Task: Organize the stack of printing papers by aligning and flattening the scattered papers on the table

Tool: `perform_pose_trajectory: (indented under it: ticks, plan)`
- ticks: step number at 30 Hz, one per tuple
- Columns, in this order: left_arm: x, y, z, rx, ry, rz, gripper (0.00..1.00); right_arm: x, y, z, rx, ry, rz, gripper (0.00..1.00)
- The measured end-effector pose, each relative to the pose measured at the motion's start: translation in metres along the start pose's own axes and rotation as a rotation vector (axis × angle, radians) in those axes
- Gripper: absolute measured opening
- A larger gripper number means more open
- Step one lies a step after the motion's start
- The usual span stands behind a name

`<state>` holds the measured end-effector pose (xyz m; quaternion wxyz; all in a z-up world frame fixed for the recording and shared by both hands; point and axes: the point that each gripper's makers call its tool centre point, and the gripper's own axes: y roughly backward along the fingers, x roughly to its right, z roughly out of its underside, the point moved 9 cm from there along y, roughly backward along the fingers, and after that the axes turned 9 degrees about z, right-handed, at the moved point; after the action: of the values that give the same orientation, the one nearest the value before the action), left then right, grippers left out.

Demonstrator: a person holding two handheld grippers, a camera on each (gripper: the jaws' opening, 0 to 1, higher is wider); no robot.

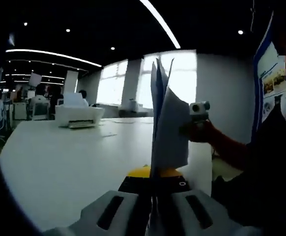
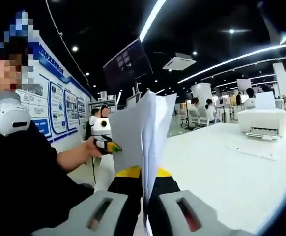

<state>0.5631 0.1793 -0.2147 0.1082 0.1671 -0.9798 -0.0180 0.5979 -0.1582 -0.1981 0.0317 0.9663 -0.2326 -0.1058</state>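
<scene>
A stack of white printing papers (image 1: 168, 123) stands upright on edge above the white table (image 1: 74, 162), its sheets fanned slightly at the top. My left gripper (image 1: 153, 199) is shut on the stack's near edge. At the far edge, a hand holds my right gripper (image 1: 192, 118) against the sheets. In the right gripper view the same paper stack (image 2: 140, 130) rises between the jaws of my right gripper (image 2: 146, 196), which is shut on it. The left gripper (image 2: 108, 145) shows beyond the papers, held by a hand.
A white printer (image 1: 78, 115) sits on the table at the far side, also seen as the printer (image 2: 262, 120), with loose sheets (image 2: 253, 150) lying flat before it. A person in dark clothes (image 2: 30, 177) stands at the table's edge. Desks and seated people fill the background.
</scene>
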Motion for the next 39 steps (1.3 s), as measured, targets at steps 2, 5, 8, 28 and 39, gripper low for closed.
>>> perform_pose_trajectory:
  ticks: [2,5,8,28,39]
  plan:
    - [0.002,-0.003,-0.001,-0.028,0.041,0.029,0.05,0.001,0.005,-0.003,-0.018,-0.052,0.001,0.0]
    - [0.005,-0.008,-0.004,-0.056,0.095,0.045,0.05,0.003,0.011,-0.006,-0.041,-0.089,0.003,0.0]
    - [0.005,-0.011,-0.004,-0.075,0.15,0.054,0.05,0.002,0.013,-0.005,-0.067,-0.137,0.005,0.0]
    - [-0.027,-0.029,0.024,-0.157,0.267,0.01,0.06,0.024,-0.003,0.03,-0.2,-0.295,0.11,0.0]
    - [-0.043,-0.04,0.048,-0.229,0.184,-0.114,0.06,0.045,-0.019,0.049,-0.229,-0.202,0.213,0.0]
